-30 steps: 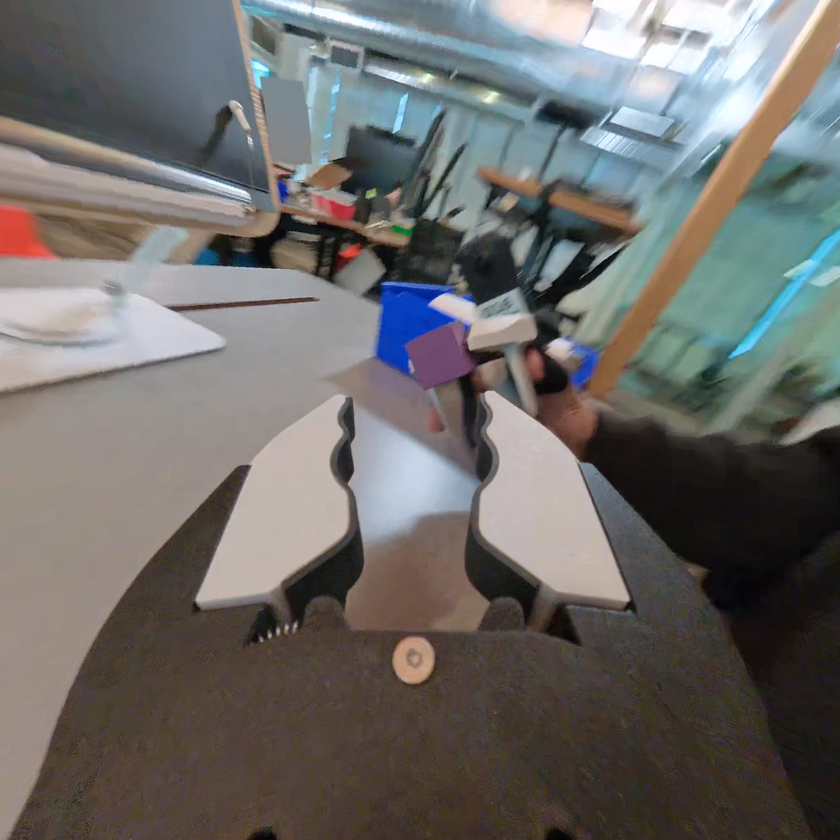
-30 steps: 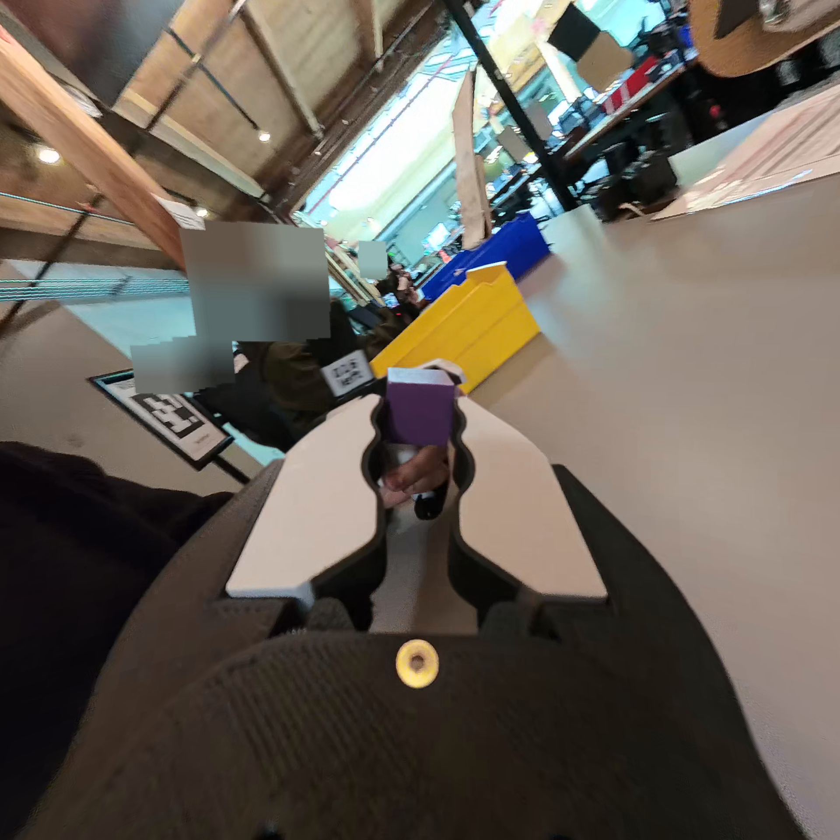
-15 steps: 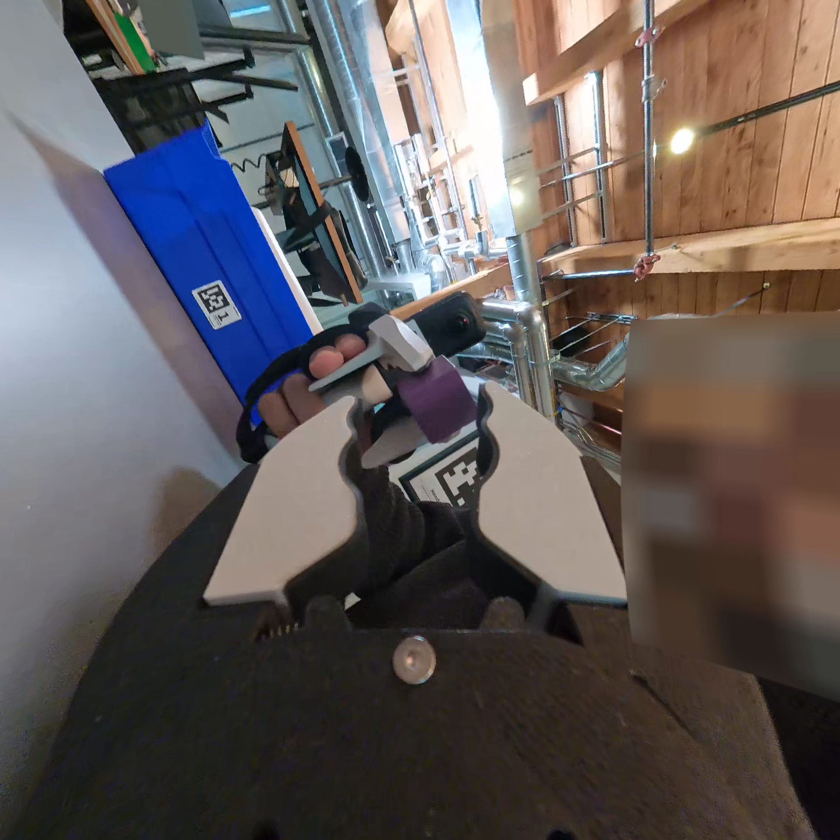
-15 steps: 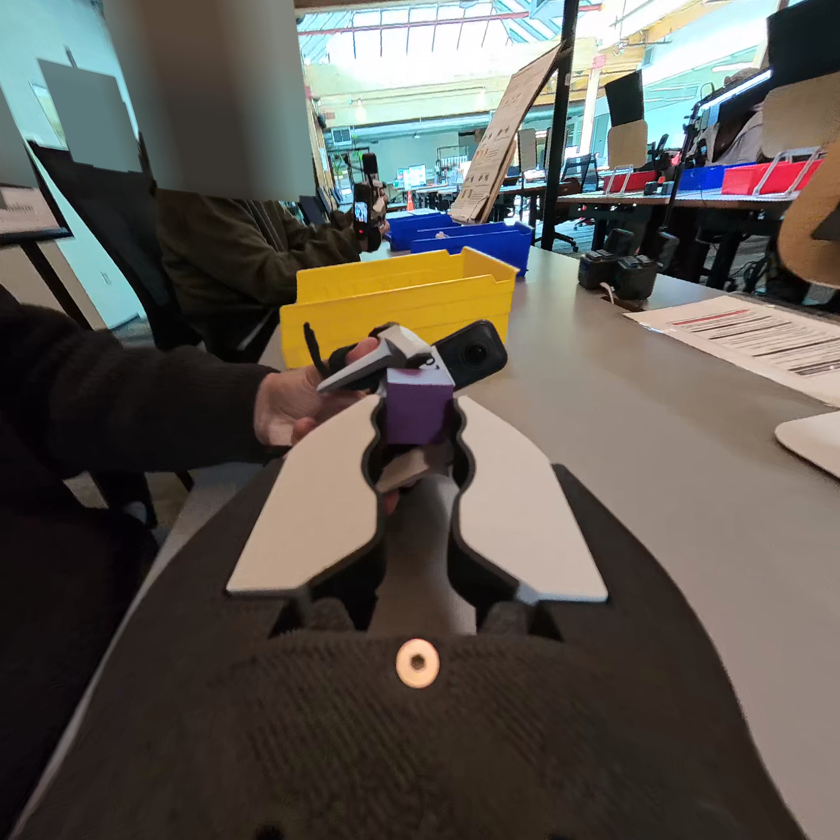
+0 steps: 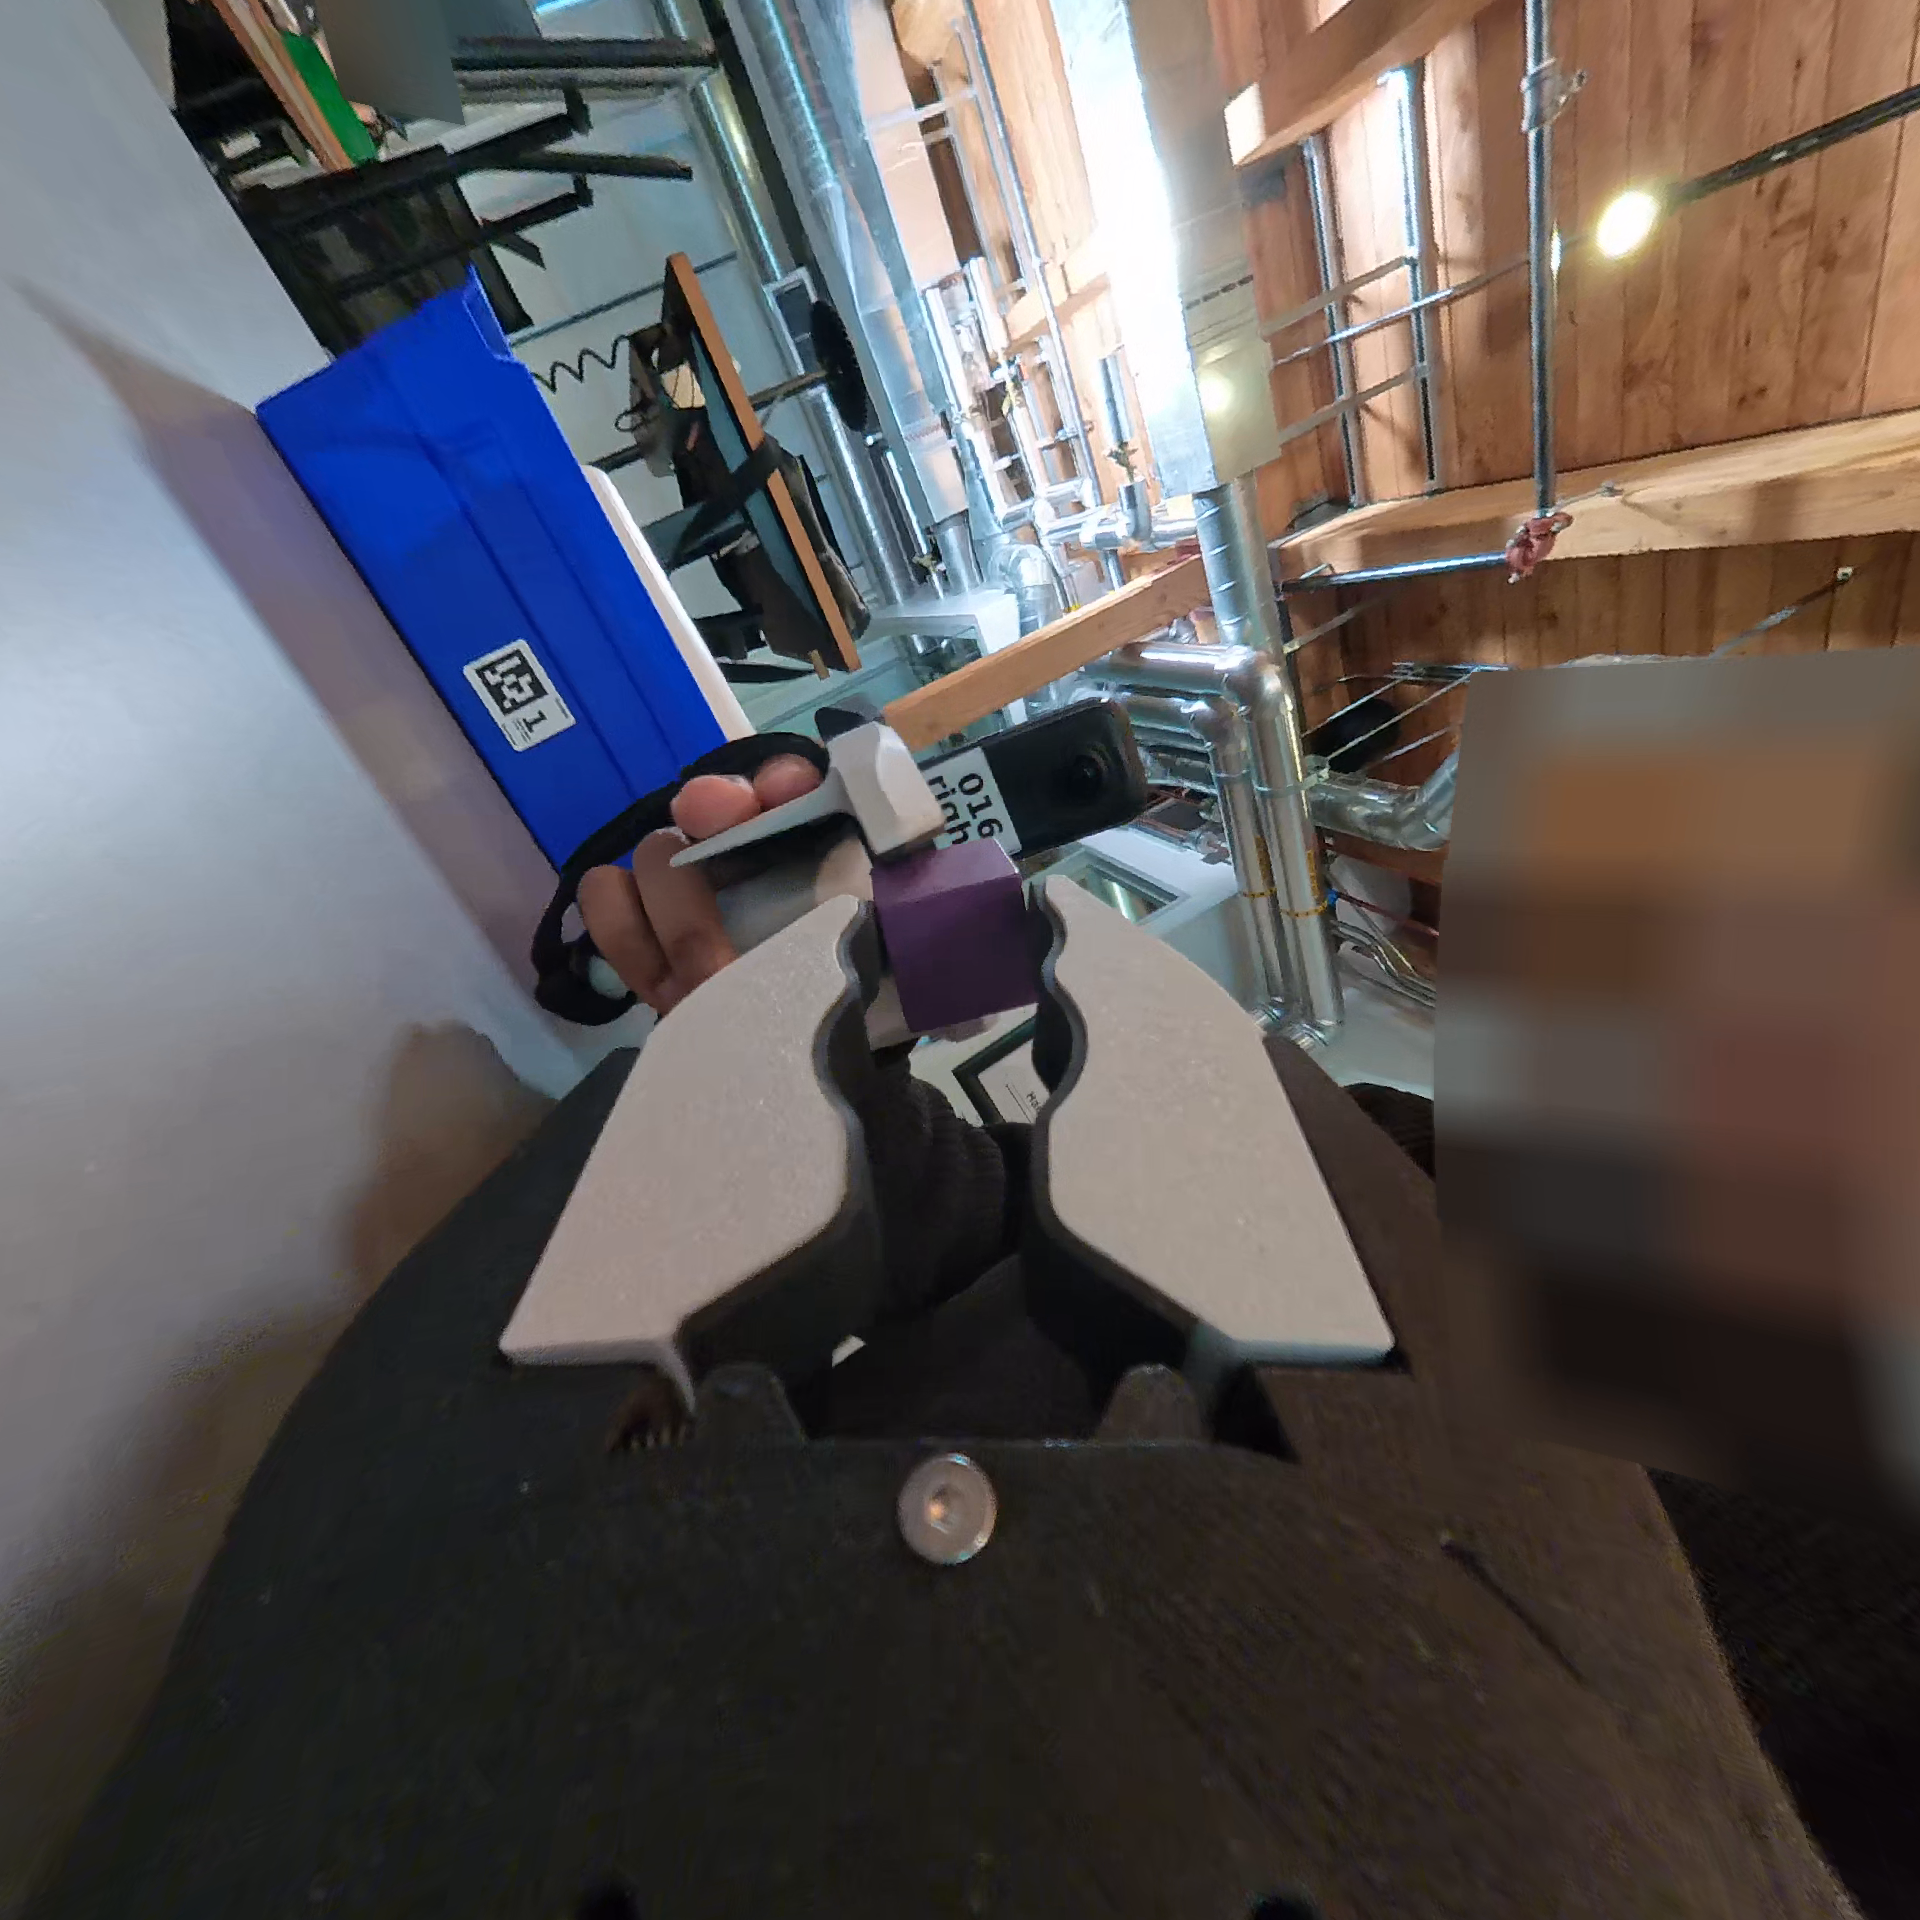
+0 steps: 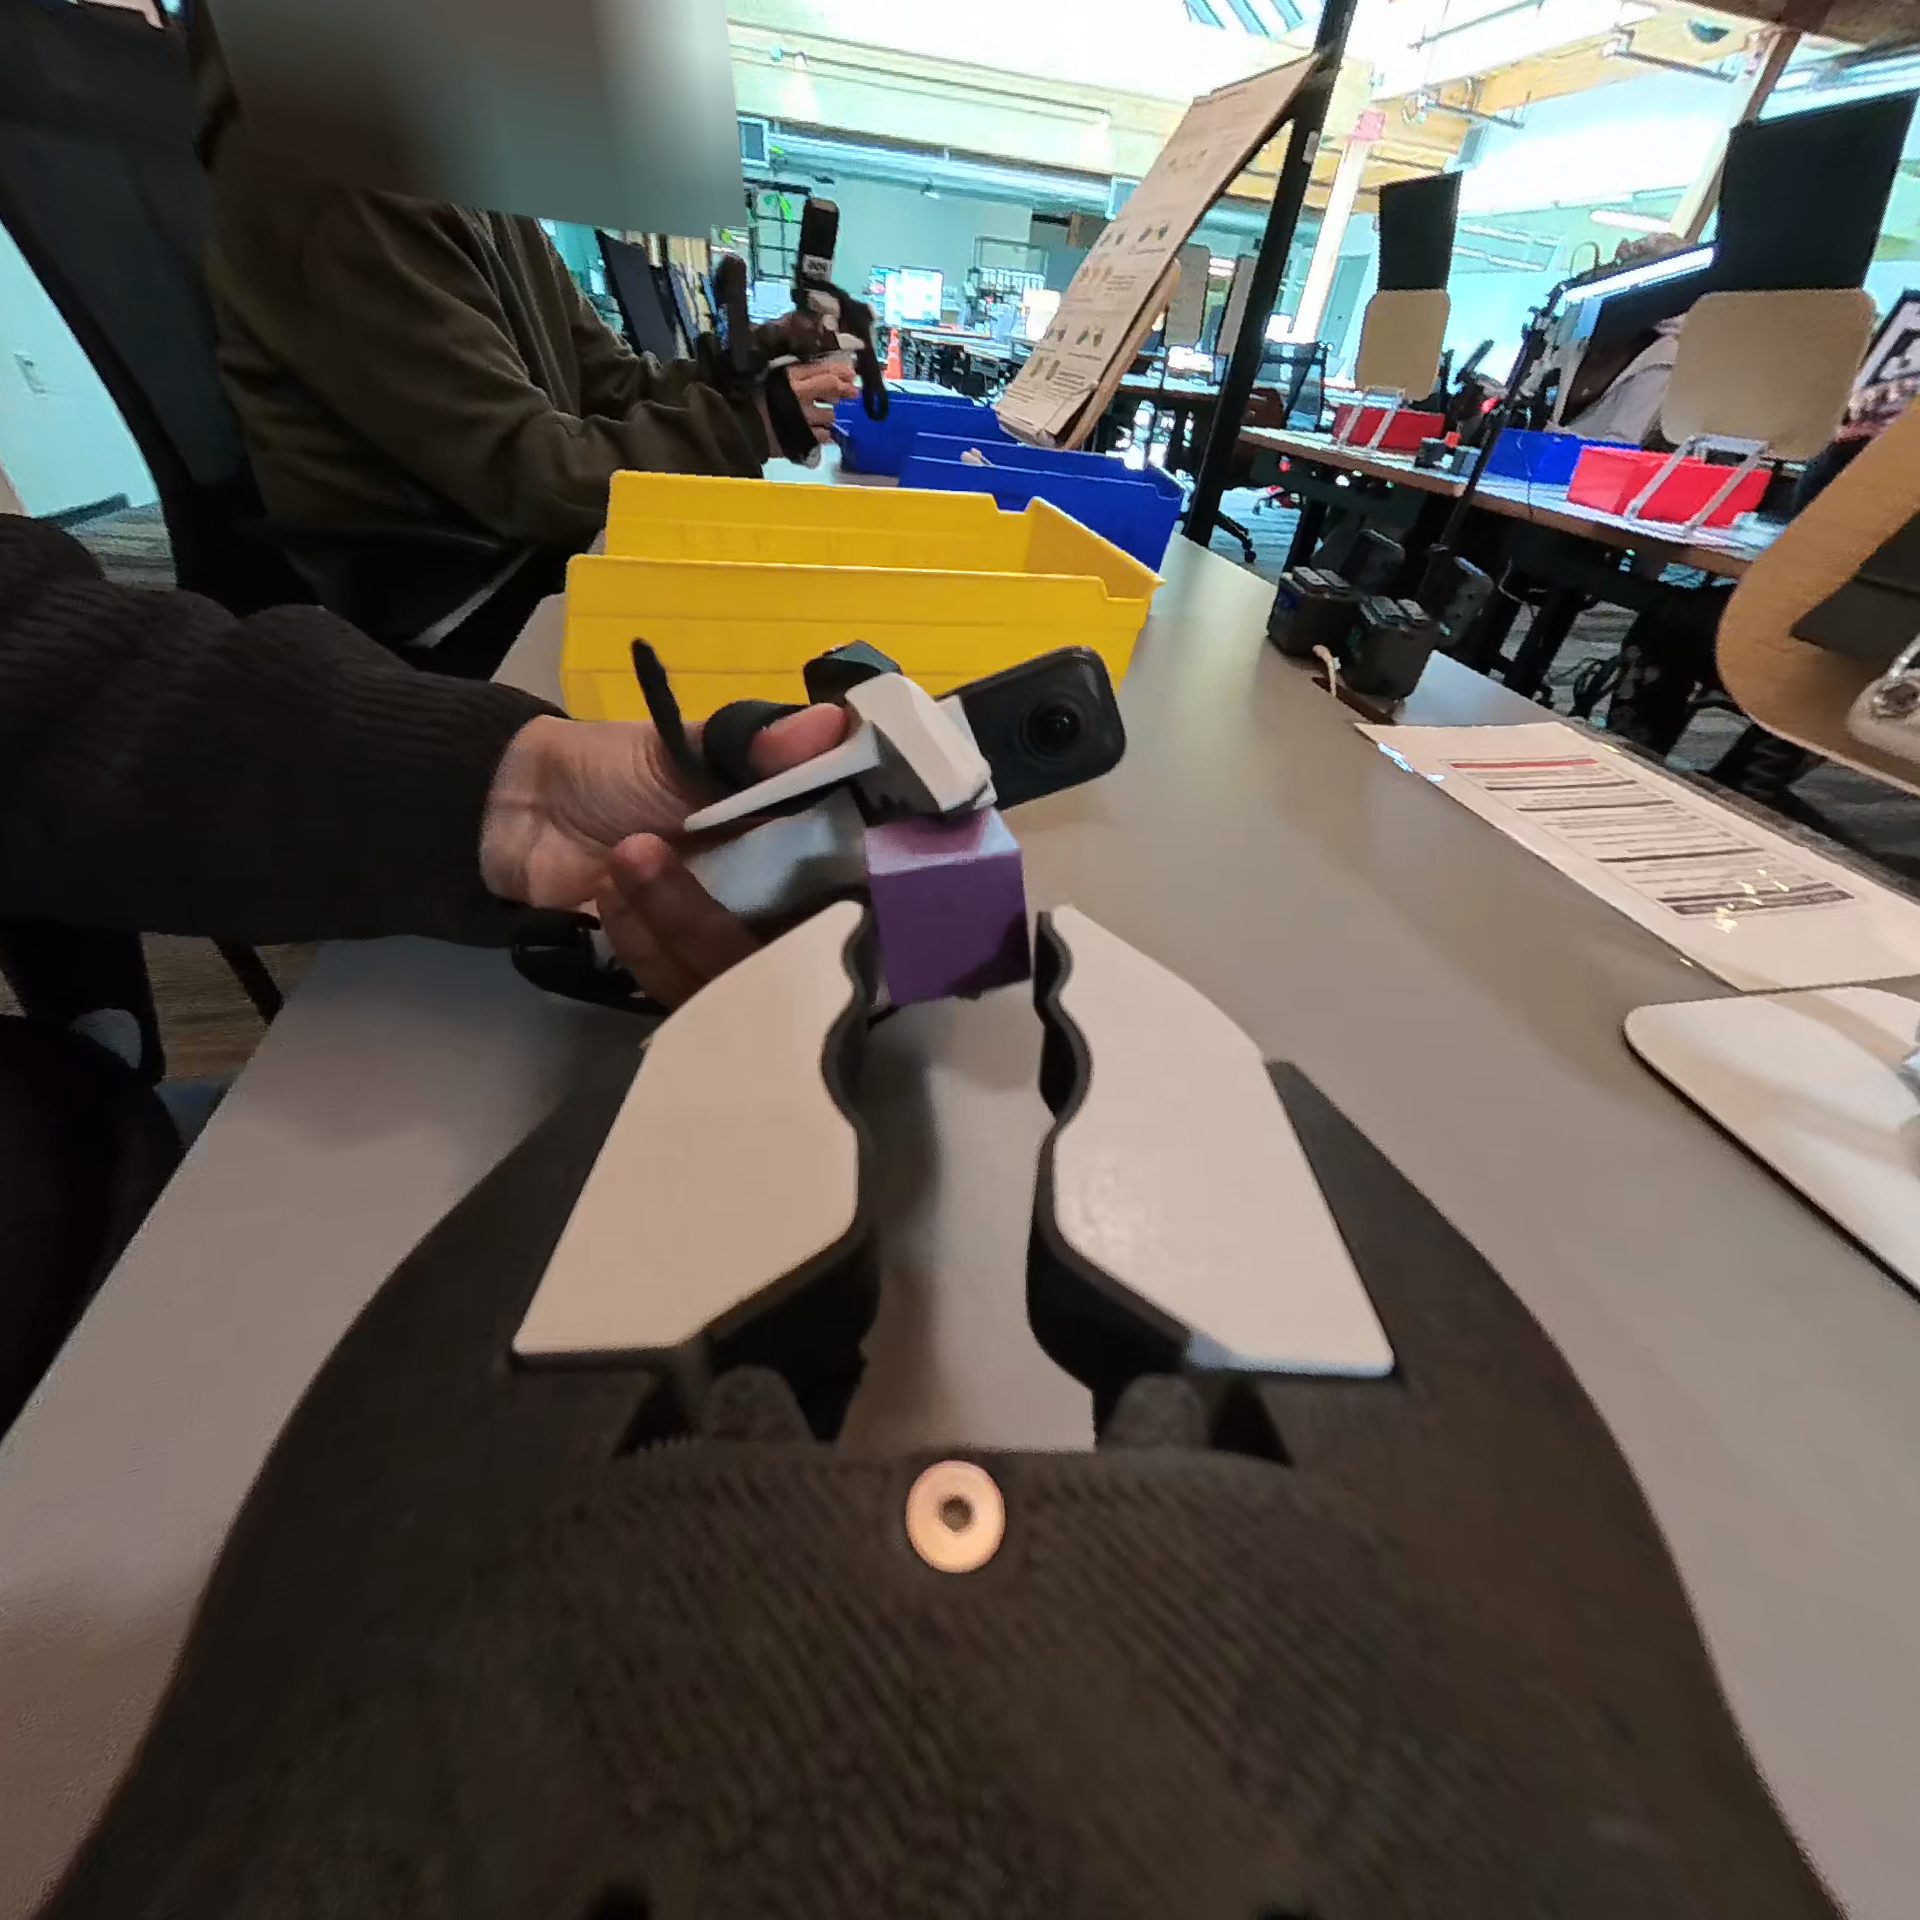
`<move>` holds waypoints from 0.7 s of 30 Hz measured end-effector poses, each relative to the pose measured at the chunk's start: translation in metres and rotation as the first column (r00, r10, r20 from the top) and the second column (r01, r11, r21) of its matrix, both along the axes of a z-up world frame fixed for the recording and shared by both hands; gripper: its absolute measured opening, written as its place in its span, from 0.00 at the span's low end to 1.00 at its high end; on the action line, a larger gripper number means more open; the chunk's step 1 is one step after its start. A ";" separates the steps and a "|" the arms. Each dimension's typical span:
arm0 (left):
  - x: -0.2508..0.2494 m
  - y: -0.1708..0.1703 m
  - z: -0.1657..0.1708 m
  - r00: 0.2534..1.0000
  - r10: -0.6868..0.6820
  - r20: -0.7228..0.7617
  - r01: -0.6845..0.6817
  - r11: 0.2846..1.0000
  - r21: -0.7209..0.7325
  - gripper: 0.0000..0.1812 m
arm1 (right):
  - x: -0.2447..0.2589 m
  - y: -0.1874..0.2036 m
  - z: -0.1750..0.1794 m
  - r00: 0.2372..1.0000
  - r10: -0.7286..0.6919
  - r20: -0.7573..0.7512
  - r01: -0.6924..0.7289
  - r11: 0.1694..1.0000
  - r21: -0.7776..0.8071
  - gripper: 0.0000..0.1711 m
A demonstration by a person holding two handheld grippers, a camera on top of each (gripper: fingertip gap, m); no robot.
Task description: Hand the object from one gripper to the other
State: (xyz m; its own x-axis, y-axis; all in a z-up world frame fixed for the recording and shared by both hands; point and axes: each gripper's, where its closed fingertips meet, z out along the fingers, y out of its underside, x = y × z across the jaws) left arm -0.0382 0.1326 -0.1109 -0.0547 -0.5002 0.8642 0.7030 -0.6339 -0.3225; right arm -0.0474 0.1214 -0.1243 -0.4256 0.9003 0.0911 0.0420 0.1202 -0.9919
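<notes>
Left gripper [image 5: 951, 935] has narrowed since half a second back and now pinches the purple cube [image 5: 951, 951] by its sides, in mid-air above the worktop [image 6: 1299, 935]. Right gripper [image 6: 951, 945] still brackets the cube; I cannot tell if it grips or has let go. Handover looks mid-transfer: the receiver is on, the giver's release is next. Yellow bin [image 6: 831, 613] sits behind.

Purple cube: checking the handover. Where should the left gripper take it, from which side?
Its two free flat faces, from opposite the right gripper, fingers crosswise to that gripper's. The purple cube is square-sided; the left gripper brackets those faces now.
</notes>
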 end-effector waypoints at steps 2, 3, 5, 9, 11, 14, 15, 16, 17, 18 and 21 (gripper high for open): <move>-0.005 0.000 0.005 0.999 0.029 0.019 -0.029 0.999 0.021 0.16 | -0.003 0.006 -0.001 0.999 -0.038 0.006 0.038 0.999 -0.003 0.24; -0.007 0.001 0.006 0.999 0.050 0.016 -0.050 0.998 0.029 0.16 | -0.004 0.009 -0.001 0.998 -0.057 0.005 0.057 0.998 -0.014 0.29; -0.014 0.003 0.007 0.992 0.122 -0.033 -0.120 0.991 0.054 0.16 | -0.005 0.013 0.001 0.998 -0.068 0.012 0.068 0.995 -0.071 0.34; -0.028 0.003 0.015 0.913 0.336 -0.233 -0.287 0.932 0.222 0.15 | -0.005 0.015 0.006 0.997 -0.002 0.077 0.028 0.938 -0.345 0.40; -0.028 0.001 0.022 0.829 0.433 -0.353 -0.313 0.883 0.349 0.15 | -0.003 0.018 0.013 0.995 0.047 0.086 0.001 0.876 -0.482 0.39; -0.020 -0.003 0.025 0.692 0.523 -0.498 -0.266 0.826 0.498 0.15 | 0.001 0.026 0.023 0.998 0.039 0.040 -0.011 0.840 -0.543 0.35; -0.017 -0.003 0.025 0.654 0.544 -0.525 -0.251 0.811 0.528 0.15 | 0.002 0.028 0.024 0.999 0.034 0.040 -0.007 0.841 -0.540 0.33; -0.015 -0.003 0.024 0.624 0.560 -0.546 -0.238 0.801 0.549 0.16 | 0.003 0.027 0.023 0.998 0.041 0.053 -0.006 0.840 -0.542 0.31; -0.013 -0.004 0.023 0.603 0.567 -0.561 -0.224 0.795 0.564 0.16 | 0.003 0.026 0.021 0.996 0.056 0.070 -0.007 0.832 -0.554 0.30; -0.011 -0.004 0.022 0.589 0.568 -0.575 -0.207 0.794 0.572 0.16 | 0.002 0.025 0.020 0.993 0.074 0.087 -0.010 0.817 -0.577 0.30; -0.003 -0.005 0.016 0.572 0.539 -0.619 -0.141 0.808 0.573 0.16 | 0.000 0.021 0.013 0.976 0.163 0.141 -0.023 0.730 -0.683 0.31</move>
State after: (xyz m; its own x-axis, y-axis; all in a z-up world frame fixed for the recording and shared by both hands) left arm -0.0411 0.1278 -0.0948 0.7377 -0.6411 0.2118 0.2304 -0.0560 -0.9715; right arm -0.0470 0.1423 -0.1115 -0.4562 0.6480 -0.6099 0.2512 -0.5637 -0.7869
